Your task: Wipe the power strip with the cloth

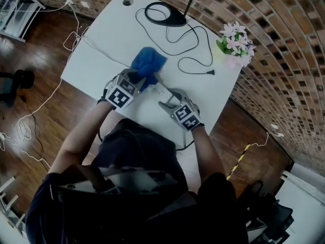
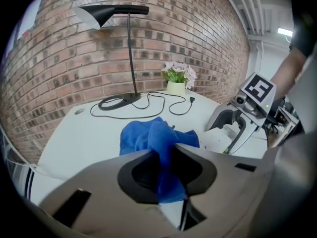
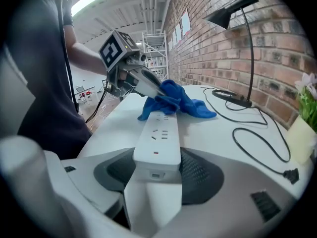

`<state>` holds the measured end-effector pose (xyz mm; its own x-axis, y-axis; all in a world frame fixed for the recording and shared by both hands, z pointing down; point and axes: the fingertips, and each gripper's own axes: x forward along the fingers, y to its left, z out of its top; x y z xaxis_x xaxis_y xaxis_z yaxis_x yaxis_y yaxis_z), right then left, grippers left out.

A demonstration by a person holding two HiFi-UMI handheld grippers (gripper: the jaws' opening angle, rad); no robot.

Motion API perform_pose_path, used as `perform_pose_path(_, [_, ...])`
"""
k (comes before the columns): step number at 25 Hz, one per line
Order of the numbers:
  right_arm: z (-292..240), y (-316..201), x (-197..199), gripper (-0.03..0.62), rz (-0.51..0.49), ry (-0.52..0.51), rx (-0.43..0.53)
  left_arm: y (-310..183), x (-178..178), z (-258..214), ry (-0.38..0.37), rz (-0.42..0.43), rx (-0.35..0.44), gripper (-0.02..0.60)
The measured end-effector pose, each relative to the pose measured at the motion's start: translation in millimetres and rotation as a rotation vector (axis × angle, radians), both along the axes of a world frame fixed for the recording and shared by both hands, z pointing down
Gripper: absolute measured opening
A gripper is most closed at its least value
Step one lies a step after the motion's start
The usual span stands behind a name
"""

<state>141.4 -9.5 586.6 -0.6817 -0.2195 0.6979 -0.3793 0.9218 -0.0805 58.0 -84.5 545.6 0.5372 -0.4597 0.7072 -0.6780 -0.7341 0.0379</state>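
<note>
A white power strip (image 3: pixel 158 133) lies lengthwise on the white table (image 1: pixel 109 39). My right gripper (image 3: pixel 157 160) is shut on its near end, with a jaw pressed against each long side. A crumpled blue cloth (image 3: pixel 174 99) rests over the strip's far end. My left gripper (image 2: pixel 168 151) is shut on a fold of that cloth (image 2: pixel 157 135), which bunches up between the jaws. In the head view the left gripper (image 1: pixel 143 79) sits at the cloth's (image 1: pixel 148 64) near edge, the right gripper (image 1: pixel 170 97) just to its right, and a short bare stretch of strip (image 1: pixel 162 89) shows between them.
A black desk lamp's base (image 1: pixel 165 15) stands at the table's far side, and its loose cord and plug (image 1: pixel 209 73) trail across the middle. A pot of pink flowers (image 1: pixel 234 40) sits at the right corner by the brick wall. White cables lie on the wooden floor (image 1: pixel 35 111).
</note>
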Motion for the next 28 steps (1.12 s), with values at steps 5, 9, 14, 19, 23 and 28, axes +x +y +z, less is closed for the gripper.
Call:
perform_pose_path(5, [0,0,1,0.27,0.004,-0.001,0.007,-13,-22,2,-0.019,-0.045,0.003,0.077])
perform_pose_path(9, [-4,0,-3,0.27,0.013,-0.013,-0.009,-24,-38,-2,-0.002,-0.11,0.009,0.077])
perform_pose_path(14, [-3,0,-3,0.27,0.018,-0.016,-0.009,-32,-72,11,-0.064,-0.192,-0.014,0.077])
perform_pose_path(19, [-2,-1,-2,0.27,-0.003,-0.009,0.006,-29,-81,14,-0.055,-0.241,-0.019,0.075])
perform_pose_path(23, [-2,0,-1,0.27,-0.007,-0.01,0.005,-27,-75,16,-0.075,-0.245,-0.018,0.075])
perform_pose_path(28, [-2,0,-2,0.272,-0.017,-0.012,0.017,-23,-69,14,-0.125,-0.242,0.019,0.075])
